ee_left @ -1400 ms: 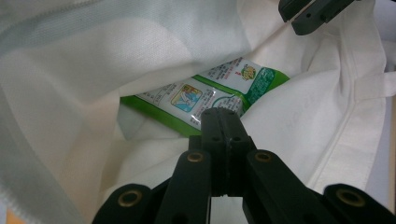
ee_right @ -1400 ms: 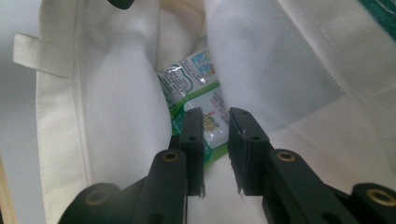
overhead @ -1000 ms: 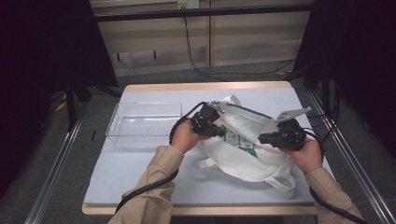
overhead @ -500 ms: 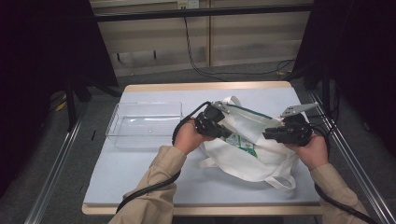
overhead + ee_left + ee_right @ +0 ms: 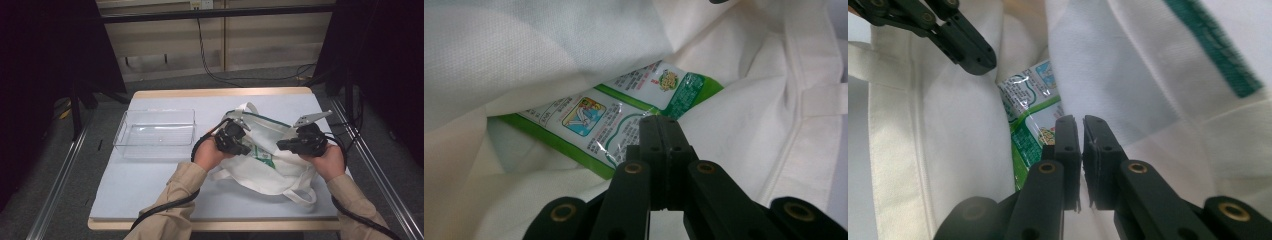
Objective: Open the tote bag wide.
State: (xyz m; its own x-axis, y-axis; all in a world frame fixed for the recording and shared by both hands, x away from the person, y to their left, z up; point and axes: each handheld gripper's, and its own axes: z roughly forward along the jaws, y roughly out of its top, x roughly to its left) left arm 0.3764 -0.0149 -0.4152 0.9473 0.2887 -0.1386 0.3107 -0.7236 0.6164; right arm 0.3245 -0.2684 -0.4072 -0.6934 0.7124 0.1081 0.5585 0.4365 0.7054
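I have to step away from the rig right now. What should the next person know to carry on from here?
Left gripper: jaws shut, at the mouth of the white tote bag, against the edge of the green snack packet; whether it pinches cloth is unclear.
Right gripper: jaws have just been closing, nearly together on a fold of bag cloth.
The packet lies inside the bag.
The clear bin stands to the bag's left, nothing in it.
Likely left: pull the packet out, perhaps into the bin.

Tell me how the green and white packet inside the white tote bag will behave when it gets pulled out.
The packet looks like thin glossy film, so it will probably flex and crinkle rather than stay stiff. Its shiny wrapper may slip between closed jaws. It lies flat inside the soft tote bag, whose loose cloth folds over it and could drag along.
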